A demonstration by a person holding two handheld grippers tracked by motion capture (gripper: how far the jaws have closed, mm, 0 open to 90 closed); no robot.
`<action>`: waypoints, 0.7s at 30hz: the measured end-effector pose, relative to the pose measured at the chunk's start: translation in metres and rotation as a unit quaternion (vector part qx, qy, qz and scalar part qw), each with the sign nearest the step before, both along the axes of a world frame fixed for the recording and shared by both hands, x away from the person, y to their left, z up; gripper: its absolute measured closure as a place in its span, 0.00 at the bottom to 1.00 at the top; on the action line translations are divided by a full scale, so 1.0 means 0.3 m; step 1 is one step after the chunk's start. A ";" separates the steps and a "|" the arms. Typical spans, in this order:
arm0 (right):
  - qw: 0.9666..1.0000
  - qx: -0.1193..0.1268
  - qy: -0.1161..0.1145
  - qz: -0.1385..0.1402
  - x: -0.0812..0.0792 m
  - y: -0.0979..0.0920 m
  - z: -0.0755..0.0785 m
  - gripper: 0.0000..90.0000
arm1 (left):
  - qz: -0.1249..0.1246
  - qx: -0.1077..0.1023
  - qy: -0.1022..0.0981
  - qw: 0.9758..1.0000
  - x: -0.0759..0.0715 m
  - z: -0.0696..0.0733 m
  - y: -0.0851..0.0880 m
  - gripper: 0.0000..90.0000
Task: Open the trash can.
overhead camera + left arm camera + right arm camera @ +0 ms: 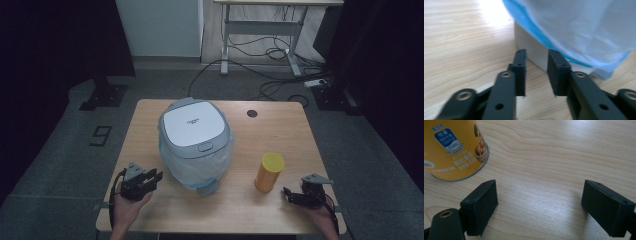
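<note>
A rice cooker wrapped in a clear bag sits mid-frame on the wooden table; a yellow can stands right of it; the left gripper, lower left, jaws slightly parted, holds nothing; the right gripper, lower right, is spread wide, empty.

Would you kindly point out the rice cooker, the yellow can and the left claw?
rice cooker (192,125), high view, on its white lid panel.
yellow can (270,171), high view, on its side wall.
left claw (536,72), left gripper view, midway between its jaw tips.
</note>
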State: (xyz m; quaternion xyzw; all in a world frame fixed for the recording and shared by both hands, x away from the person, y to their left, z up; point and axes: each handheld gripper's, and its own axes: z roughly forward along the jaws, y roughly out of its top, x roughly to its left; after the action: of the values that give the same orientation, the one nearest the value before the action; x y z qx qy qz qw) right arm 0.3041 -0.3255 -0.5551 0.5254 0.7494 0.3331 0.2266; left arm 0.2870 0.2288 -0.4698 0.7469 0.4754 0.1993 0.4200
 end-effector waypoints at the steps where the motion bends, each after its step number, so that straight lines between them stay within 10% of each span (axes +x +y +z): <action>1: 1.000 0.000 0.000 0.000 0.000 0.000 0.000 0.14 | -0.005 0.001 -0.002 1.000 -0.005 0.011 -0.002 0.85; 21: 1.000 0.000 -0.001 -0.005 -0.003 0.002 0.000 0.14 | -0.079 -0.083 -0.024 0.993 -0.059 0.169 -0.010 1.00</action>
State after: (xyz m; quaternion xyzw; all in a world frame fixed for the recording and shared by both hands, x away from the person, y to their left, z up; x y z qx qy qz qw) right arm 0.3033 -0.3249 -0.5552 0.5284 0.7470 0.3322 0.2289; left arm 0.2693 0.2260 -0.4191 0.7400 0.4194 0.1433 0.5059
